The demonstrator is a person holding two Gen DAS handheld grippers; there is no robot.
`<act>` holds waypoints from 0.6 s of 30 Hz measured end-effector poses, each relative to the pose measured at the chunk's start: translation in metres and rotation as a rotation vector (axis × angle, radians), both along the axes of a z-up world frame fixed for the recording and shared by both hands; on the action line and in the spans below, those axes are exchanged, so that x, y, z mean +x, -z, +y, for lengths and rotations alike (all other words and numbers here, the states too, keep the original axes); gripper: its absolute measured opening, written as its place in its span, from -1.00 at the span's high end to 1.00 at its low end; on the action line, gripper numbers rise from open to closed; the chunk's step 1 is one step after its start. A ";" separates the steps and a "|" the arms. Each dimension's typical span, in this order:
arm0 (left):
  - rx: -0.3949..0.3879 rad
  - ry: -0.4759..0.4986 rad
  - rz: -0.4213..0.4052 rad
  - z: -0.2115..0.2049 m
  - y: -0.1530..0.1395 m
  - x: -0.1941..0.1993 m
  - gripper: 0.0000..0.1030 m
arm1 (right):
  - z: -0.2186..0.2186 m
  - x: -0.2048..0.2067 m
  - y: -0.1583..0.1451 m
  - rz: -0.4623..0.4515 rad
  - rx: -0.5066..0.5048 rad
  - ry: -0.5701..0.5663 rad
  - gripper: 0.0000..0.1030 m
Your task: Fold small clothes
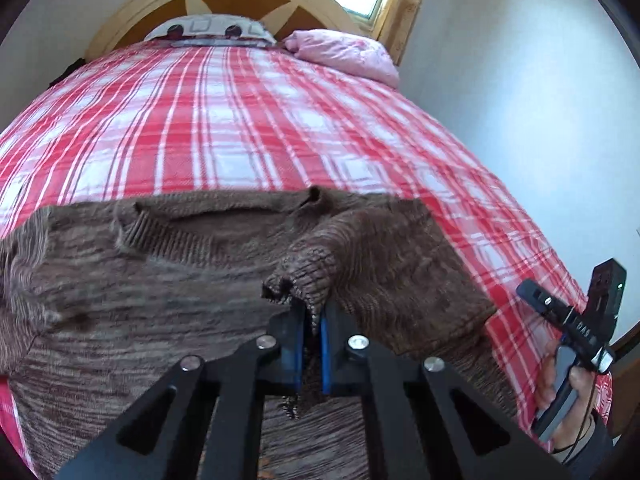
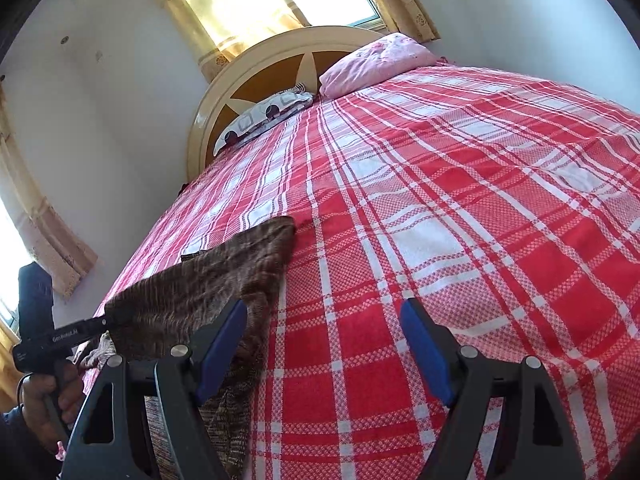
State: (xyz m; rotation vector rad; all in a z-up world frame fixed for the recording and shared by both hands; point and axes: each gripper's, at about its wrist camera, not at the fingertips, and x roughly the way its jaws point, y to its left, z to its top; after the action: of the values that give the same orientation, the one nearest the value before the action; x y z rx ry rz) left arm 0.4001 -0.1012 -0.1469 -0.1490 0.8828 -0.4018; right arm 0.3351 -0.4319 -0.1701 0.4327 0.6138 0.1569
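Note:
A brown knit sweater (image 1: pixel 160 280) lies spread across the near part of the bed, neck opening toward the headboard. Its right sleeve is folded in over the chest, and the ribbed cuff (image 1: pixel 308 276) sticks up between the blue pads of my left gripper (image 1: pixel 313 312), which is shut on it. In the right wrist view, my right gripper (image 2: pixel 324 316) stands open over the plaid cover, just right of the sweater's edge (image 2: pixel 208 280), with nothing between its fingers.
The red and white plaid bed cover (image 1: pixel 280 120) stretches back to a rounded wooden headboard (image 2: pixel 280 64). A pink pillow (image 2: pixel 376 60) and a patterned pillow (image 2: pixel 264 116) lie against the headboard. A hand (image 1: pixel 568 392) holds the other gripper's handle at the bed's right edge.

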 end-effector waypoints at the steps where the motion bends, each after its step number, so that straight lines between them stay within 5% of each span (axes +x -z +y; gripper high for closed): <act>1: 0.002 -0.004 0.022 0.000 0.006 0.001 0.88 | 0.001 0.000 0.000 0.001 -0.005 0.001 -0.54; 8: 0.163 -0.071 0.022 -0.003 0.029 0.003 0.67 | 0.009 0.001 -0.002 0.005 -0.050 -0.018 -0.55; 14: 0.163 -0.058 0.023 0.000 0.023 -0.015 0.19 | 0.024 0.000 -0.007 0.005 -0.118 -0.063 -0.55; 18: 0.189 0.002 0.023 0.005 0.027 -0.054 0.16 | 0.041 -0.005 -0.015 0.008 -0.202 -0.118 -0.55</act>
State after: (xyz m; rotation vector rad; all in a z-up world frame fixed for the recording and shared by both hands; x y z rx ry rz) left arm 0.3465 -0.0960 -0.1742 0.0209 0.9383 -0.3171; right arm 0.3297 -0.3904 -0.1554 0.2020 0.6561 0.2034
